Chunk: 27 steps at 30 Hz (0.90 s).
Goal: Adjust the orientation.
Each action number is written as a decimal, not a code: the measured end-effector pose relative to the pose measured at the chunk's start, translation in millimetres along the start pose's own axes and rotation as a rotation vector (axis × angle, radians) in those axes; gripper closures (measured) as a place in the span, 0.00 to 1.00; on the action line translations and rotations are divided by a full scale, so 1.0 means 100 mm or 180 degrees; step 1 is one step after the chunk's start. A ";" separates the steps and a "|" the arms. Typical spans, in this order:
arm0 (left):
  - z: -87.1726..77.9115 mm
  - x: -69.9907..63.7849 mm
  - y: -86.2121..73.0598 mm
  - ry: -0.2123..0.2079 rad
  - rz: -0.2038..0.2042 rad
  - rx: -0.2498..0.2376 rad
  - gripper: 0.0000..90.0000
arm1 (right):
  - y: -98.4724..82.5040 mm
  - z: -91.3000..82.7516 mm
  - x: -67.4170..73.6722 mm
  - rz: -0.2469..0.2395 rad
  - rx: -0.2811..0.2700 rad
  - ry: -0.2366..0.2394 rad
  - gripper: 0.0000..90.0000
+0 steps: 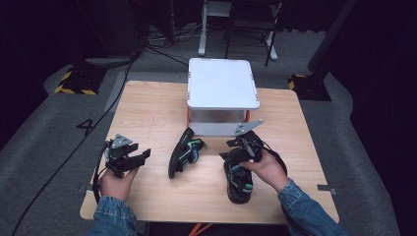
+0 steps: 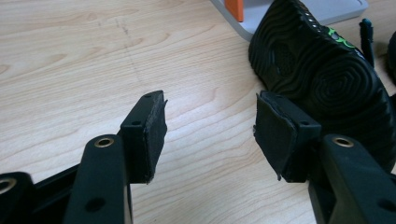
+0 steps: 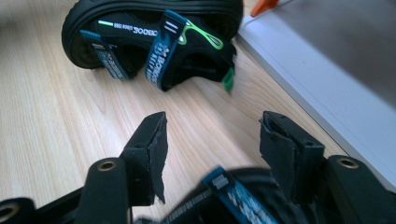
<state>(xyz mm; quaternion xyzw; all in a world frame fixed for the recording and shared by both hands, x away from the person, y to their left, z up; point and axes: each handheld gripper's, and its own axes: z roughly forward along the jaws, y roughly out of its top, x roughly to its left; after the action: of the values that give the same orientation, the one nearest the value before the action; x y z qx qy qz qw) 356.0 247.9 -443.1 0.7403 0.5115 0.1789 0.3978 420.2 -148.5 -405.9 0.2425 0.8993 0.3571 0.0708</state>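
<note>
Left gripper [image 1: 142, 156]: jaws apart, nothing between them. In the left gripper view the pads [image 2: 154, 135] stand over bare bench [image 2: 93, 60], and the ribbed black sole of the left sandal [image 2: 327, 79] lies just beyond the right-hand jaw, apart from it. The gripper sits at the left side of the bench, held in the person's left hand [image 1: 115, 182], pointing toward the bench's middle.

Right gripper [image 1: 244, 146]: jaws apart, not clamped on anything. In the right gripper view a blurred blue-and-black strap of the right sandal [image 3: 233, 196] shows low between the jaws; whether either pad touches it cannot be told. The right hand [image 1: 268, 167] holds this gripper over the toe end of that sandal.

Right sandal [image 1: 238, 179]: flat on the bench, sole down, near the front edge, right of centre.

Left sandal [image 1: 183, 152]: tipped on its side at the middle of the bench, sole facing the left gripper, straps with blue and green trim facing the right gripper. Its far end lies just beside the foot of the white rack [image 1: 222, 83].

White rack: stands at the far middle of the bench, flat top on orange posts.
</note>
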 end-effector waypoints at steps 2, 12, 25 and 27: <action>-0.01 0.01 0.00 -0.0006 -0.0039 -0.0007 0.48 | 0.06 0.07 0.01 -0.0009 0.0028 0.0061 0.47; 0.02 -0.01 0.02 -0.0022 0.0038 0.0015 0.48 | 0.42 0.39 0.09 -0.0271 0.0103 0.0196 0.46; 0.07 -0.01 0.03 -0.0068 0.0036 0.0034 0.48 | 0.68 0.83 0.09 -0.0393 0.0274 0.0452 0.42; 0.07 -0.01 0.04 -0.0058 0.0050 0.0028 0.49 | 0.68 0.88 0.09 -0.0406 0.0288 0.0520 0.44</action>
<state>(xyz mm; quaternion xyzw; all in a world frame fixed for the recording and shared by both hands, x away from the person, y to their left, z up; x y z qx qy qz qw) 362.8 243.8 -444.9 0.7476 0.5028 0.1730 0.3979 465.0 -47.7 -424.1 0.1579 0.9309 0.3294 0.0088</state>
